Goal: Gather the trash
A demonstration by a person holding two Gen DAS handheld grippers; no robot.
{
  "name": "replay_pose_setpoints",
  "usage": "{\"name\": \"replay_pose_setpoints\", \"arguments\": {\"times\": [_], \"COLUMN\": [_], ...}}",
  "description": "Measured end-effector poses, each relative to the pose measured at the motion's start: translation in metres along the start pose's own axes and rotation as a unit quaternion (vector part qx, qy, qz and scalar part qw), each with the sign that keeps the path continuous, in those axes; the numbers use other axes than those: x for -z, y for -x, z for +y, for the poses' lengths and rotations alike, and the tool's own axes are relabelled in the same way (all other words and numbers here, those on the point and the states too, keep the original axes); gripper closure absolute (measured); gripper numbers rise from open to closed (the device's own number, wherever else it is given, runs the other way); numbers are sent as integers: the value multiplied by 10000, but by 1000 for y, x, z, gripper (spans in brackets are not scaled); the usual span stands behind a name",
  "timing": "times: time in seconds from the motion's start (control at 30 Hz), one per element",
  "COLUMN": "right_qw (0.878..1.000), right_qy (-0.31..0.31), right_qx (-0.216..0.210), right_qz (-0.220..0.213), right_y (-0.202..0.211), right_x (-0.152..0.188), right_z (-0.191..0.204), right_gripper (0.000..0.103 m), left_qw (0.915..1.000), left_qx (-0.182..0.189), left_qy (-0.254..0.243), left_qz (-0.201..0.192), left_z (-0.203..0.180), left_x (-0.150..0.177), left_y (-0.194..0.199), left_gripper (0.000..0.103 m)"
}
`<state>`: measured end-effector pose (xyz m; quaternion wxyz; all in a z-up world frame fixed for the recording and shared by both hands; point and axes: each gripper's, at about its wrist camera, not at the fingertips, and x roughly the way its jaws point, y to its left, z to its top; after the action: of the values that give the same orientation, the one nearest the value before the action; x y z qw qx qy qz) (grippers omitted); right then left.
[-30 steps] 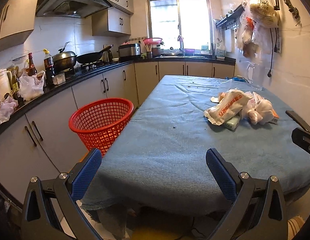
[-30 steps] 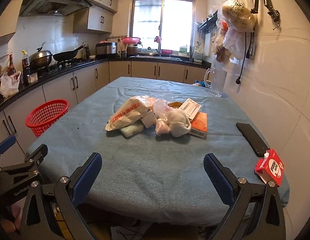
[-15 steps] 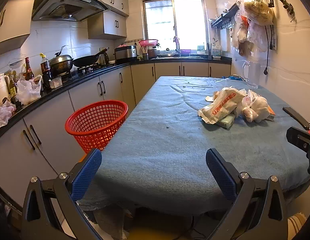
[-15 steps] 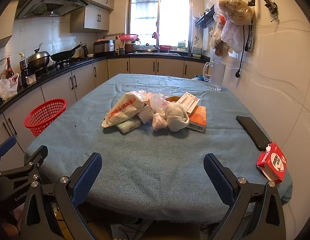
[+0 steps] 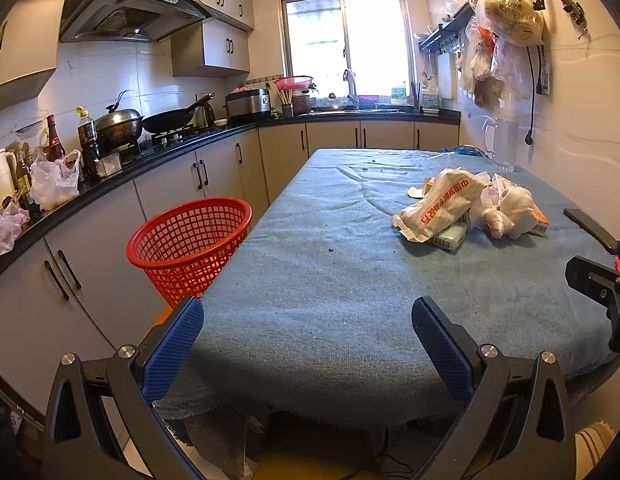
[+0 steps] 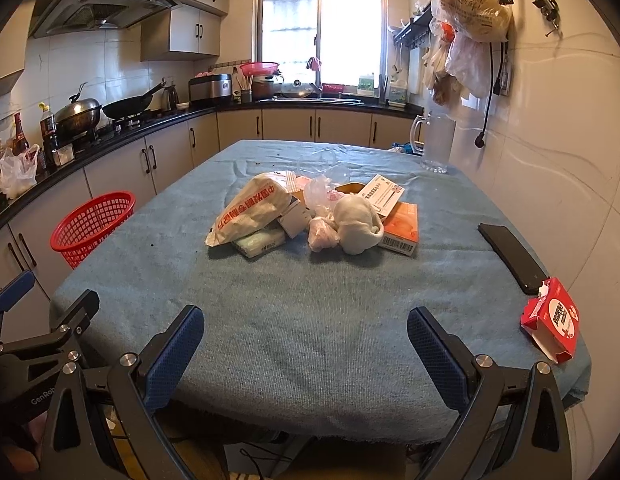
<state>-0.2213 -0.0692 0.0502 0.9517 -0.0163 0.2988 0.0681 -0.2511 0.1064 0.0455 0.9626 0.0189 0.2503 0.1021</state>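
Note:
A pile of trash lies mid-table on the blue cloth: a beige printed bag (image 6: 250,208), a small green packet (image 6: 259,242), crumpled white plastic (image 6: 356,224), an orange box (image 6: 402,226) and a white card (image 6: 384,198). The bag also shows in the left wrist view (image 5: 438,204). A red mesh basket (image 5: 190,248) stands on the floor left of the table; it also shows in the right wrist view (image 6: 92,226). A torn red carton (image 6: 552,324) lies at the right edge. My left gripper (image 5: 308,344) and right gripper (image 6: 306,344) are open and empty at the table's near edge.
A black phone (image 6: 510,256) lies near the right edge. A glass jug (image 6: 436,144) stands at the far right. Cabinets and a cluttered counter (image 5: 110,168) run along the left. Plastic bags (image 6: 470,20) hang on the right wall.
Both grippers have moved forward a little and risen, so the table and the trash pile appear nearer. Both stay open and empty.

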Motion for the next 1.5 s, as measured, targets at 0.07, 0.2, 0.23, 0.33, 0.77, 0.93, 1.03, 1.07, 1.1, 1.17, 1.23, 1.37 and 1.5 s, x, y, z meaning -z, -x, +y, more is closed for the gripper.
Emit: {"name": "replay_pose_setpoints", "arguments": {"times": [0.07,0.2,0.23,0.33,0.77,0.93,1.03,1.07,1.1,1.17,1.23,1.37,1.5], "right_qw": [10000,10000,10000,10000,9998,9991,9983,9980,9976,9975,9975,9976,9979], "right_qy": [4,0,-5,-8,-182,-371,-527,-584,-639,-665,-653,-621,-548], "right_qx": [-3,-12,-19,-12,-40,-113,-106,-109,-108,-84,-69,-21,-24], "right_qz": [5,38,44,60,112,171,215,232,245,239,258,303,332], "right_y": [0,-2,-2,-3,-5,-8,-12,-13,-14,-15,-17,-23,-28], "right_x": [0,1,1,1,2,-1,-2,-2,-2,-3,-4,-6,-8], "right_z": [0,0,0,0,-8,-22,-32,-36,-39,-43,-45,-47,-47], "right_gripper": [0,0,0,0,0,0,0,0,0,0,0,0,0], "left_qw": [10000,10000,10000,10000,10000,9993,9984,9982,9978,9973,9965,9954,9942], "left_qx": [-8,-7,-2,6,43,242,398,438,482,542,614,681,747], "left_qy": [3,-5,-5,-19,-68,-286,-395,-418,-444,-493,-558,-676,-770], "left_qz": [-1,1,1,-14,-40,-2,23,23,33,40,31,-22,-46], "left_z": [0,0,0,0,-3,-10,-16,-18,-20,-23,-27,-36,-43], "left_x": [0,0,0,0,1,-2,-4,-6,-7,-9,-11,-15,-20], "left_y": [0,0,0,0,0,-3,-6,-7,-9,-10,-11,-11,-13], "left_gripper": [0,0,0,0,0,0,0,0,0,0,0,0,0]}}
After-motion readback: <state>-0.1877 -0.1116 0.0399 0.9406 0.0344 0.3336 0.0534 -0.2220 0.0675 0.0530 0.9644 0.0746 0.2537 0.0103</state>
